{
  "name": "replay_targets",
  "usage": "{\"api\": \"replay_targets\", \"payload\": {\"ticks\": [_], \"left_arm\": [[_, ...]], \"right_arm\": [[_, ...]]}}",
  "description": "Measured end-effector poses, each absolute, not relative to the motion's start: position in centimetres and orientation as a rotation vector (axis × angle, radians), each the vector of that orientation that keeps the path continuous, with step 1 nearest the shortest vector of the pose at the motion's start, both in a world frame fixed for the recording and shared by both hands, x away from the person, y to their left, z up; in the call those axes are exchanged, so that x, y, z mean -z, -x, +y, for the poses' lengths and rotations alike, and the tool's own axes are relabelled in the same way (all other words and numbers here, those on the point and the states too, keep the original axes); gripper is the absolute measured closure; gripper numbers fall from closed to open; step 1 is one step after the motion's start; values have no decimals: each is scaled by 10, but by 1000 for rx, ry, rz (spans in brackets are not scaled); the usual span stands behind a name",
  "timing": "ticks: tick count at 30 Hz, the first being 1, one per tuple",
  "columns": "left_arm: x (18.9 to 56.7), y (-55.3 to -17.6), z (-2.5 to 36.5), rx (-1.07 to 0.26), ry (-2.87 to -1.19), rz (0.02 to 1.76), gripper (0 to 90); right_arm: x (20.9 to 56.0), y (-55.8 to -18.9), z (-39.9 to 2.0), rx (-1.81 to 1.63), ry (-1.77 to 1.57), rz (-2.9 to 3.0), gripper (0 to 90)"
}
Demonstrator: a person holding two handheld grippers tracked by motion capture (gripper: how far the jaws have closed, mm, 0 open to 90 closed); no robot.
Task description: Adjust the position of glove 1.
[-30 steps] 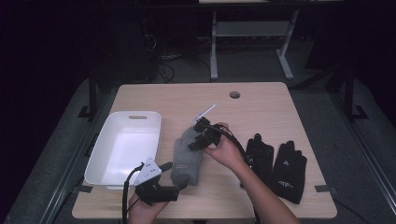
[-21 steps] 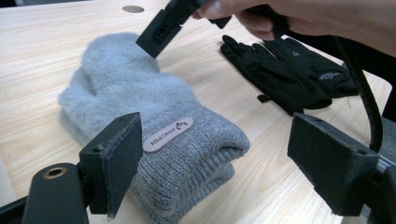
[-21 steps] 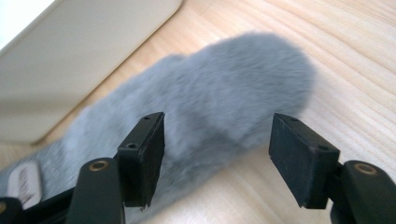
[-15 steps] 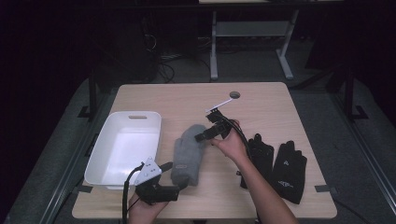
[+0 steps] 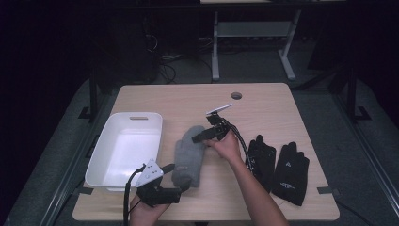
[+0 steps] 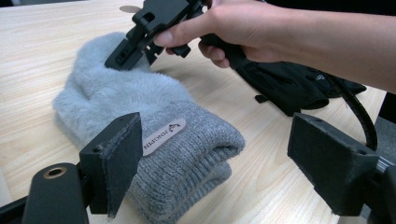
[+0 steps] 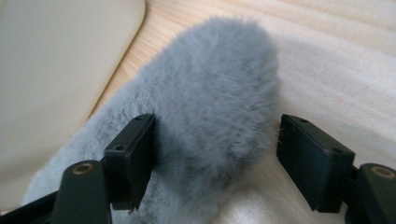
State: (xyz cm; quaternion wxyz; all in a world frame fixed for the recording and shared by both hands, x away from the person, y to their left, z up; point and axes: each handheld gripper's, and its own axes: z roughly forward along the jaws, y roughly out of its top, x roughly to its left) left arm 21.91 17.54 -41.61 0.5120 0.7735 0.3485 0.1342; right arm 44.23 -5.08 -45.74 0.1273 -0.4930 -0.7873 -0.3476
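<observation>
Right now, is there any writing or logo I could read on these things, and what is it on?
"JINORTIN", as best it reads, upside down beside a small emblem: oval tag on the grey fuzzy mitten's knit cuff.
White marks on the black gloves: too small to read.

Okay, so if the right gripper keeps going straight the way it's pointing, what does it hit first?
The grey fuzzy mitten. The right gripper is open, its jaws either side of the mitten's fluffy end, so it would probably press into that before reaching the white tray beyond.

Background stuff on the wooden table (image 5: 188, 99)
White plastic bin (image 5: 129, 117) sits at the left edge, pair of black gloves (image 5: 289, 172) lies flat on the right, round cable hole (image 5: 236, 95) near the far edge.
</observation>
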Motion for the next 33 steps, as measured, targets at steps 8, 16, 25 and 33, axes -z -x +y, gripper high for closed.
{"api": "replay_targets", "payload": {"ticks": [8, 16, 25, 33], "left_arm": [[416, -219, 175, -323, -1863, 836, 181], [417, -219, 174, -317, -1869, 834, 181], [417, -220, 173, -304, -1867, 840, 182], [416, -222, 172, -245, -1864, 840, 184]], "right_arm": [[463, -443, -50, 1051, 1404, -2189, 549], [454, -439, -52, 1095, 1370, -2205, 720], [436, -430, -64, 1160, 1332, -2223, 744], [422, -417, -80, 1234, 1310, -2202, 753]]}}
